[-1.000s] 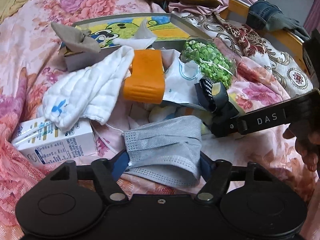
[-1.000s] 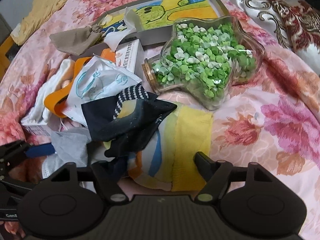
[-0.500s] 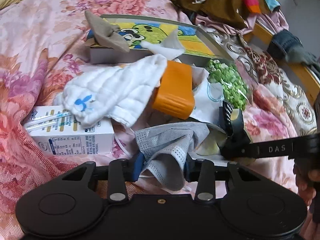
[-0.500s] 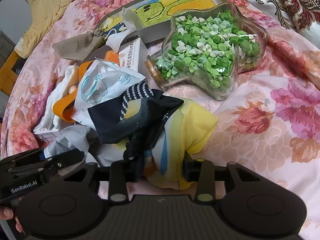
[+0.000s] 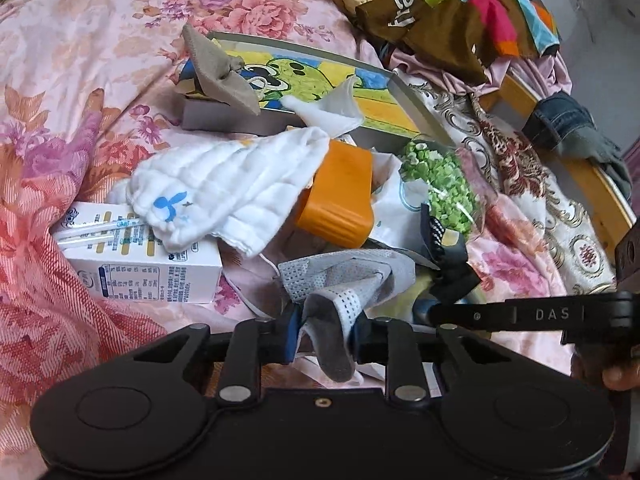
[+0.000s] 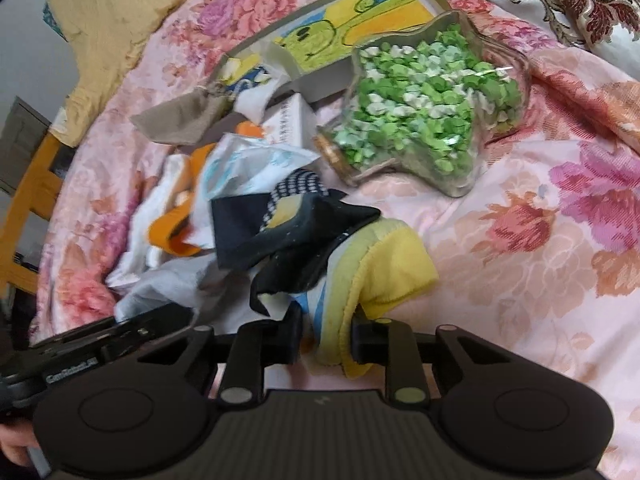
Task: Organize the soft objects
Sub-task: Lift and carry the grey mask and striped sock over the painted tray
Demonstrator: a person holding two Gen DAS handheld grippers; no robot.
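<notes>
1. At the bottom centre of the left wrist view, we see our left gripper [image 5: 326, 334] with its jaws just closed in on the grey face mask [image 5: 344, 280], which is bunched between the blue pads and pinched there.
2. At the bottom centre of the right wrist view, our right gripper [image 6: 325, 338] has likewise just been closing, and it now pinches the yellow cloth [image 6: 376, 272], with a black patterned cloth [image 6: 280, 232] draped over it.
3. Right of centre in the left view, we read "DAS" in pale letters on the right gripper's black side.
4. At lower left in the right view, white lettering on the left gripper's body is too blurred to read surely.
5. At left in the left view, a white carton [image 5: 136, 268] carries small blue print we cannot read; a white quilted cloth [image 5: 224, 192] with a blue mark lies over it.
6. At upper right in the left view, a brown garment [image 5: 452, 20] shows white letters "ey".
7. At upper right in the right view, a star-shaped jar [image 6: 424, 100] of green paper stars rests on the floral bedspread [image 6: 540, 260].
</notes>
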